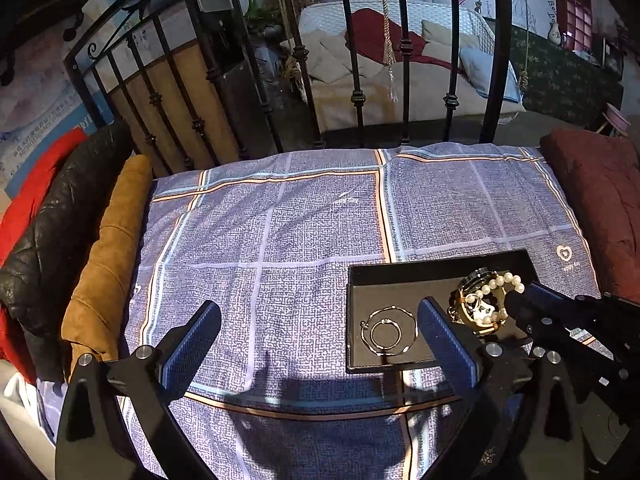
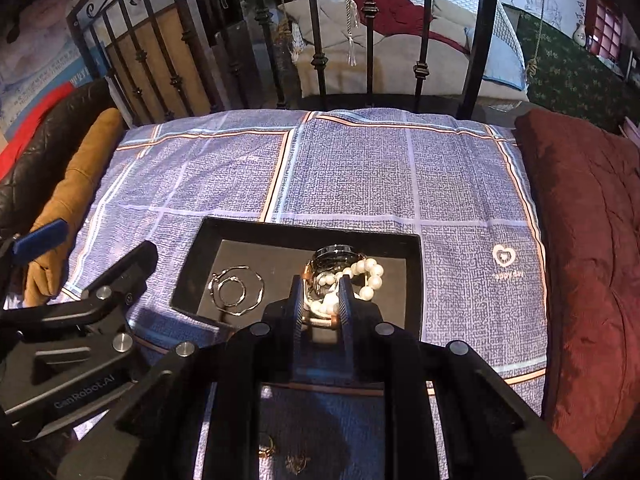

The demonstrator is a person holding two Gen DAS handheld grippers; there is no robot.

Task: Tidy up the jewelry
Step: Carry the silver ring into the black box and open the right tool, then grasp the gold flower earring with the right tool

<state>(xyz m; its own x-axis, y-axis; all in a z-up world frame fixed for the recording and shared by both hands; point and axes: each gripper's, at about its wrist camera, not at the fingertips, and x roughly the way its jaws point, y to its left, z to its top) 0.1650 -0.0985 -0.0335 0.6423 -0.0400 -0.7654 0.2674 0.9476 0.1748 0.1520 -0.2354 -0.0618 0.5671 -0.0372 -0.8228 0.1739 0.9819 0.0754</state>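
Observation:
A black tray (image 1: 436,262) (image 2: 304,228) lies on the blue checked cloth (image 1: 280,232). On its floor at the left rest thin silver bangles (image 1: 386,332) (image 2: 236,290). Over the tray's right half my right gripper (image 2: 322,300) (image 1: 520,298) is shut on a white pearl bracelet (image 2: 370,276) (image 1: 496,282), which hangs together with a dark-faced gold watch (image 2: 338,256) (image 1: 474,312). Whether they touch the tray floor I cannot tell. My left gripper (image 1: 320,340) (image 2: 94,244) stands wide open, with nothing between its fingers, left of the tray above the cloth.
Two small gold pieces (image 2: 266,448) lie on the cloth under the right gripper. A tan cushion (image 1: 108,248) and black jacket (image 1: 60,216) border the left, a maroon cushion (image 2: 580,240) the right. A black iron railing (image 1: 356,100) stands behind the cloth.

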